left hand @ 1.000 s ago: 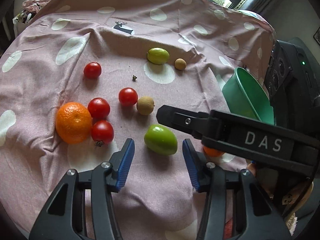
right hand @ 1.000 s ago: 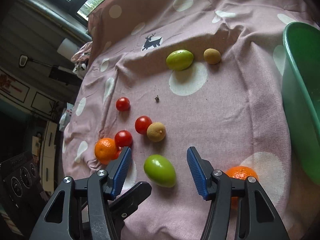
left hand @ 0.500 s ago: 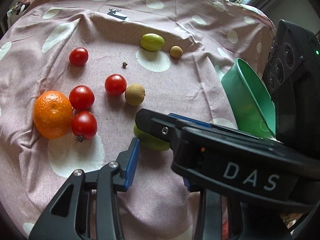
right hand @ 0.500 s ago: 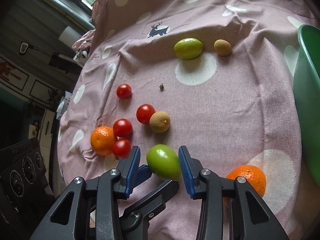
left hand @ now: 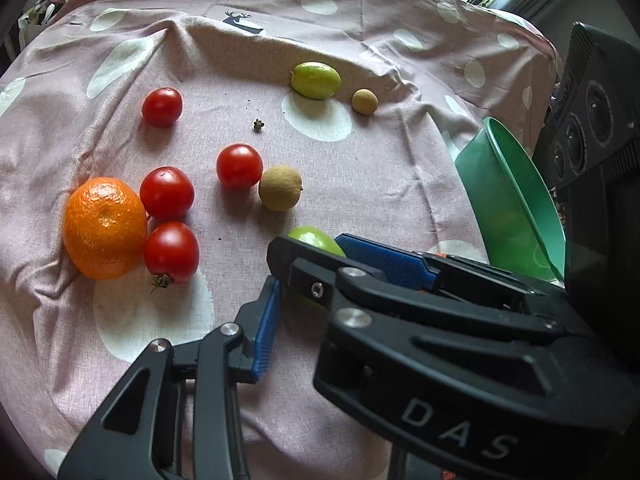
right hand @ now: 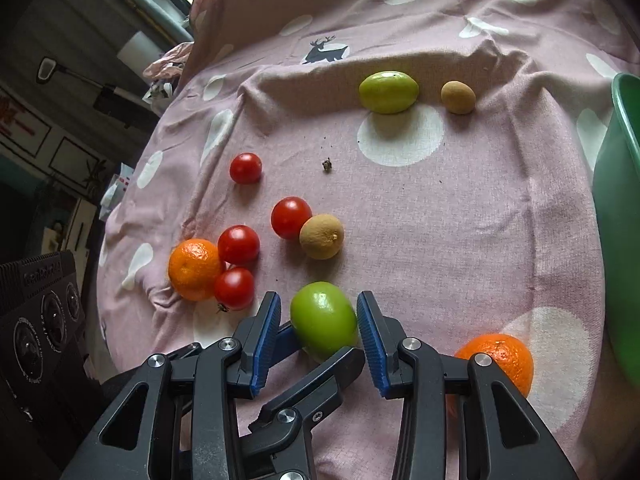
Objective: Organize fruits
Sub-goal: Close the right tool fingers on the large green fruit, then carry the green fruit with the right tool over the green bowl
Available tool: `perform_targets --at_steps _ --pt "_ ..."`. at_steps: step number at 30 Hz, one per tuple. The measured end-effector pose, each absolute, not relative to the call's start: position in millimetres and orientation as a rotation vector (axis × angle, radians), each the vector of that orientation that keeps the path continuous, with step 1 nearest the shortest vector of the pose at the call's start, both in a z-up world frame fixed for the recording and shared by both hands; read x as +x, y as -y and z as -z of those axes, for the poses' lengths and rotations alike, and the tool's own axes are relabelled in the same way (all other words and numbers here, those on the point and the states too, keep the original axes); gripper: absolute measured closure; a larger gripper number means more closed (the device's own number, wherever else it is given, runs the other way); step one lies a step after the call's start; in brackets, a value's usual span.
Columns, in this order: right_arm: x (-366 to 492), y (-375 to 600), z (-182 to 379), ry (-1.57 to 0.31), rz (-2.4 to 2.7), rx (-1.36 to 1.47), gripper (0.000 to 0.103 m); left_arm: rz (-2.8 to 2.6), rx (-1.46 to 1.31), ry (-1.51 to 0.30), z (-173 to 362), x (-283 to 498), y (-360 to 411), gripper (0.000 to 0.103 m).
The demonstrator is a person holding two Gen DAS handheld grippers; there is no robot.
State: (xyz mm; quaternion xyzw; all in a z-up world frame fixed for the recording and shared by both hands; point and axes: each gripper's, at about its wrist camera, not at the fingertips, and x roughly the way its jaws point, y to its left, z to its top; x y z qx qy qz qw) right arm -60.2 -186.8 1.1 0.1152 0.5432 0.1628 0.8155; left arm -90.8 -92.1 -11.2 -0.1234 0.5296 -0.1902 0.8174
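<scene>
The green bowl point(left hand: 516, 200) stands at the right edge of the pink dotted cloth point(right hand: 460, 208) on the bench; what shows of its inside holds no fruit (its bottom is hidden in both views). The right gripper point(right hand: 318, 330) has its blue fingers point(right hand: 267, 330) narrowed around the near green fruit point(right hand: 323, 320), the pads just beside its flanks; a second ago they stood wide with the fruit lying ahead of them. The left gripper point(left hand: 304, 300) has moved in beneath and behind the same fruit, its right finger now hidden by the right gripper's body, so I cannot tell its opening. The fruit rests on the cloth. Beside it lie a brown fruit point(right hand: 322, 236), four tomatoes point(right hand: 291, 217) and two oranges point(right hand: 500, 360), unmoved. A second green fruit point(right hand: 389, 91) lies far back.
</scene>
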Motion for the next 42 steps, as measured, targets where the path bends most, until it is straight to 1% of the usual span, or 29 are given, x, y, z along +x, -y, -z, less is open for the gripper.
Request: perform_targets --at_steps 2,7,14,21,31,42 --pt "-61 187 0 -1.160 -0.348 0.255 0.065 0.393 -0.242 -1.116 9 -92 92 0.068" --pt "-66 188 -7 -1.134 -0.355 0.259 0.065 0.389 -0.209 -1.067 -1 -95 93 0.069" --pt "-81 195 -42 -1.019 -0.378 0.265 0.065 0.394 -0.170 -0.941 -35 -107 97 0.069" --pt "-95 215 -74 -0.894 -0.369 0.285 0.065 0.422 -0.099 -0.829 -67 -115 120 0.069" --pt "-112 278 -105 -0.750 -0.274 0.383 0.065 0.536 -0.001 -0.723 -99 -118 178 0.069" --pt "-126 350 -107 -0.676 -0.139 0.501 0.065 0.673 0.090 -0.685 -103 -117 254 0.069"
